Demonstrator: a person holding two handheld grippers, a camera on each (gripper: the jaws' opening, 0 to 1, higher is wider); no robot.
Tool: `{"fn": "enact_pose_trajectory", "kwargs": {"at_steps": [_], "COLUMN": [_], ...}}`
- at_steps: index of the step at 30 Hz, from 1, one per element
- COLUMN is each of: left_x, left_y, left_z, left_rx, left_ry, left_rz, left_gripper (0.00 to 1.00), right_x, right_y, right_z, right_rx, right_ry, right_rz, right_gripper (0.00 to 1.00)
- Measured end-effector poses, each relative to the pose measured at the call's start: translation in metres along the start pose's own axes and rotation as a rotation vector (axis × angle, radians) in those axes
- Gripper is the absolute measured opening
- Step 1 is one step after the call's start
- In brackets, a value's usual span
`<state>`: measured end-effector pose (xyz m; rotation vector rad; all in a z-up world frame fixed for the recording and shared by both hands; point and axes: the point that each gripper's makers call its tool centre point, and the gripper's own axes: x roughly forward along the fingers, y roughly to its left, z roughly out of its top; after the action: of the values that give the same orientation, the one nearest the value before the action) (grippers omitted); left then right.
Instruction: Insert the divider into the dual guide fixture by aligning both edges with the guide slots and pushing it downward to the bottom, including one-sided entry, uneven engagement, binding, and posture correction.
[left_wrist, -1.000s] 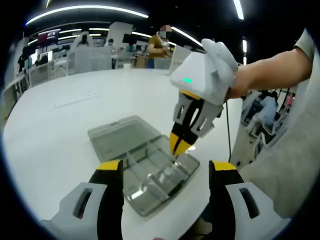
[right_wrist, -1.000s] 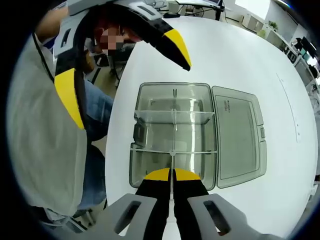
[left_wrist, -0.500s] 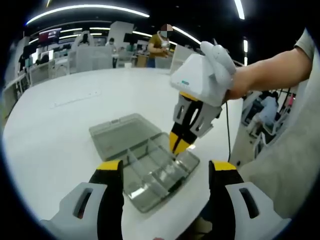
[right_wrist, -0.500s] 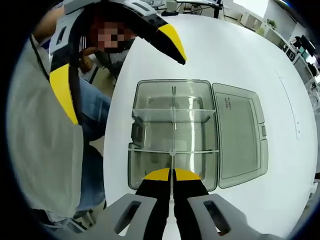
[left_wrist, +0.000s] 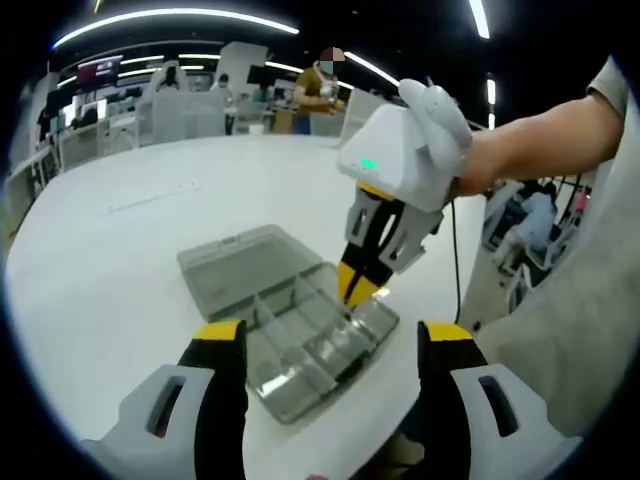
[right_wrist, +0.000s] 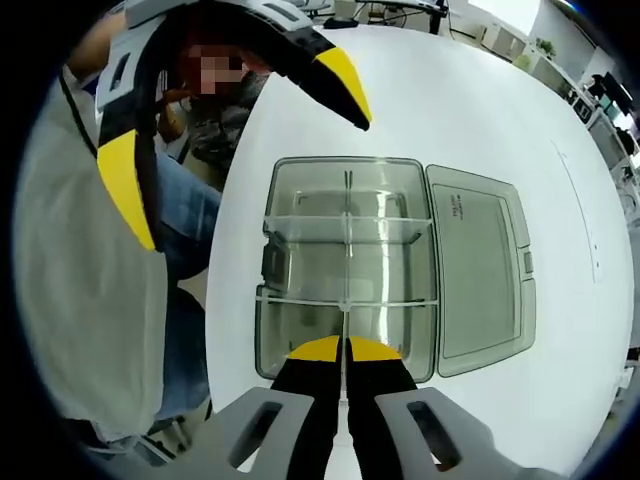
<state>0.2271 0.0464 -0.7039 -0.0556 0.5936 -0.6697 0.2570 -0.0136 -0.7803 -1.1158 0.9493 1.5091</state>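
Observation:
A clear plastic compartment box (right_wrist: 268, 335) lies on the white table with its lid (right_wrist: 478, 270) folded open beside it. Cross walls split the box. A thin clear divider (right_wrist: 345, 255) runs edge-on down the box's middle line. My right gripper (right_wrist: 343, 346) is shut on the divider's near end. In the left gripper view, the right gripper (left_wrist: 356, 291) points down into the box (left_wrist: 290, 385) at its right end. My left gripper (left_wrist: 332, 335) hovers open in front of the box with nothing between its fingers. It also hangs open above the box's far end (right_wrist: 235, 135).
The white table (left_wrist: 110, 250) spreads wide to the left and behind the box. Its edge (right_wrist: 215, 300) runs close by the box, where the person's trouser leg (right_wrist: 185, 230) shows. Desks and people stand far behind.
The right gripper stays shut on the divider over the box and has shifted only slightly. The left gripper stays open and has barely moved.

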Motion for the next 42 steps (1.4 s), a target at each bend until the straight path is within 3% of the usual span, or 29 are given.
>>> {"fn": "enact_pose_trajectory", "kwargs": {"at_steps": [42], "left_x": [-0.006], "left_y": [-0.007], "left_z": [-0.01], "left_rx": [0.0], "left_ry": [0.015], "left_rz": [0.006], "left_gripper": [0.66], "right_x": [0.018], "right_y": [-0.001], "right_z": [-0.009], "right_rx": [-0.023], "right_ry": [0.047], "right_rz": [0.0], "right_gripper": [0.0]}}
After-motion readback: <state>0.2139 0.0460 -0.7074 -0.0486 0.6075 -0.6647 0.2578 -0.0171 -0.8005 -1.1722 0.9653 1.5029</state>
